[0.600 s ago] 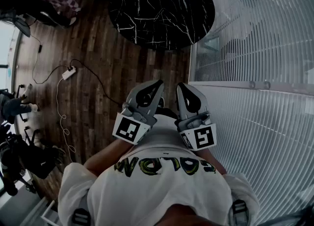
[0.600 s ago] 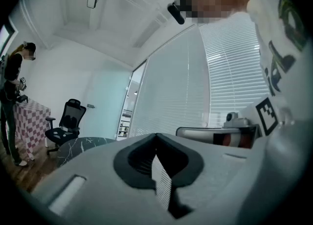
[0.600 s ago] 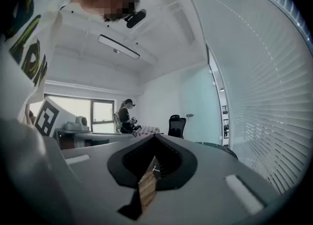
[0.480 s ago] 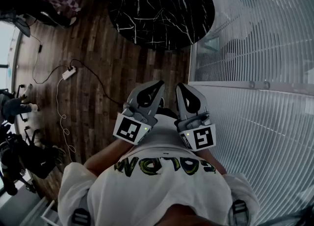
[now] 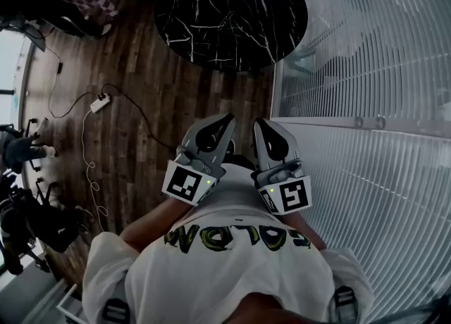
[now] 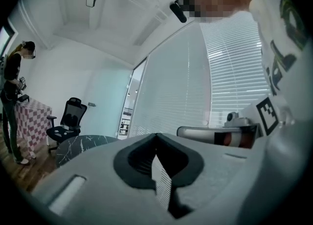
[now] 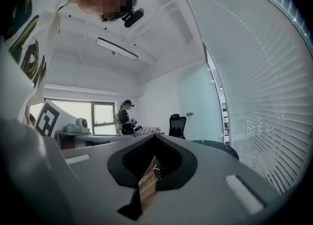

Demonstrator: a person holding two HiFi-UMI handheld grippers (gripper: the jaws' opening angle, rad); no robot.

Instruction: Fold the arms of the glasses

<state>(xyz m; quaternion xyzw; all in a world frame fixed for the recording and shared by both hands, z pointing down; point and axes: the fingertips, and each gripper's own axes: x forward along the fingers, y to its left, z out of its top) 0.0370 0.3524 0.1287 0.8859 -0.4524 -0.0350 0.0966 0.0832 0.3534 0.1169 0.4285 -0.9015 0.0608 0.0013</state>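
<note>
A person stands short of the round black table [image 5: 232, 13], with the left gripper [image 5: 227, 119] and right gripper [image 5: 258, 122] level at the chest — both closed tight, empty, apparently idle. No glasses are visible anywhere.

black white-veined round table [image 5: 229, 13], dark brown plank floor [image 5: 151, 108].

The left gripper [image 5: 225, 121] and right gripper [image 5: 260, 125] sit side by side, close in front of the torso [image 5: 232, 259]. Both point level and forward, jaws pressed together with nothing between them.
</note>
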